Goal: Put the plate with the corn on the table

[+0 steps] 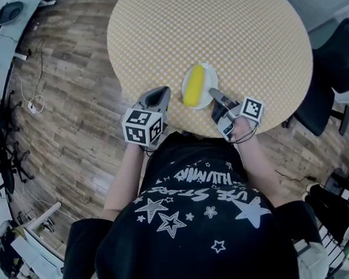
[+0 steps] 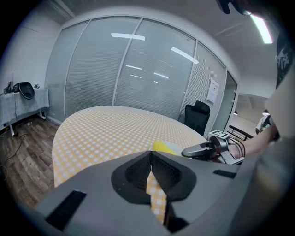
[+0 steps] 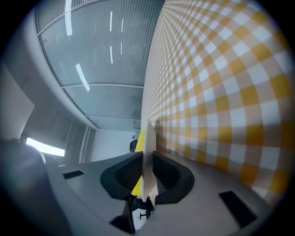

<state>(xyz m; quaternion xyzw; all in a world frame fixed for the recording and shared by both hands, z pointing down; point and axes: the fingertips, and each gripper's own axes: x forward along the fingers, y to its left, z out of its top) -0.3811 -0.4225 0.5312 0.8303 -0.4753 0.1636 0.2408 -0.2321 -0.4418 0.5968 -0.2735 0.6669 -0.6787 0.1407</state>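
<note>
Plate [image 1: 210,75] with the corn [image 1: 193,86] pinched by its near rim between the closed jaws of the right gripper [image 1: 214,96], on or just over the checked bench [image 1: 226,26]; best kept level, lowered flat, then released, left gripper [image 1: 158,95] closed empty alongside.

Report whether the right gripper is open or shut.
Shut on the plate: the right gripper jaws pinch its white rim, edge-on.

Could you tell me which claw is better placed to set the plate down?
Right: the right claw is shut on the plate rim, corn on it, at the table; the left claw is shut, empty, beside it.
</note>
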